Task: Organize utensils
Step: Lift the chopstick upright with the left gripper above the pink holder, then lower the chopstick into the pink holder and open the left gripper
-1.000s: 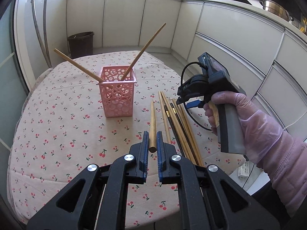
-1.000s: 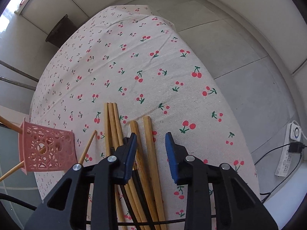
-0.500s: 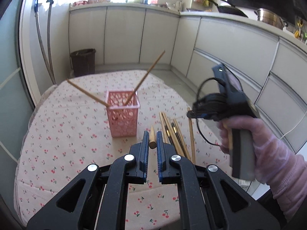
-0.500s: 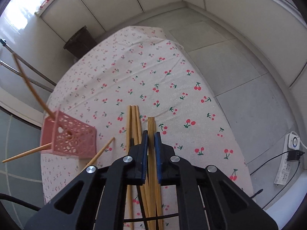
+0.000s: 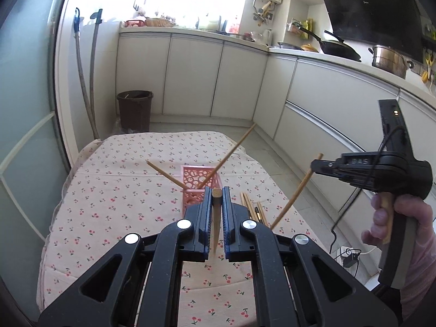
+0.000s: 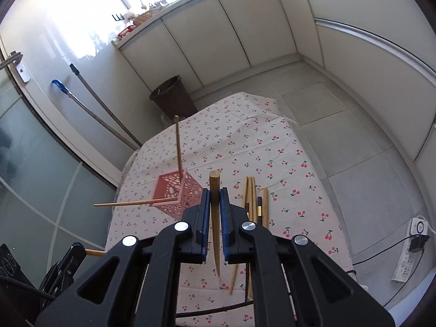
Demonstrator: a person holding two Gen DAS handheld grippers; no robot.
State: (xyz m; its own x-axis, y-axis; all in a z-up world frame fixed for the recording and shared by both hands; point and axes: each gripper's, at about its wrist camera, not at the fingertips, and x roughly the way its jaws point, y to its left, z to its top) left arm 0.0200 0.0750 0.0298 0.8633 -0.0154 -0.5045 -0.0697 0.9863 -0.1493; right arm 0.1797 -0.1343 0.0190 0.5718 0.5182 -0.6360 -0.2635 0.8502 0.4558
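Note:
A pink perforated holder [image 5: 194, 175] [image 6: 174, 190] stands mid-table on the cherry-print cloth [image 5: 122, 190], with two wooden chopsticks leaning out of it. My left gripper [image 5: 217, 194] is shut on a wooden chopstick [image 5: 216, 226], held in the air in front of the holder. My right gripper [image 6: 215, 193] is shut on another wooden chopstick [image 6: 214, 179], raised above the table to the holder's right. In the left wrist view a gloved hand [image 5: 403, 218] carries that right gripper [image 5: 313, 164] with its slanting chopstick [image 5: 297, 190]. Several loose chopsticks [image 6: 253, 199] lie on the cloth.
A brown bin [image 5: 135, 109] stands on the floor beyond the table's far edge. White cabinets [image 5: 239, 81] line the back and right. Mop handles [image 6: 109, 117] lean by the glass door on the left. A power strip [image 6: 411, 248] with cables lies on the floor at right.
The right gripper closed on a chopstick from the pile and lifted it. Both grippers rose from the table with their chopsticks, so the holder and table look farther below.

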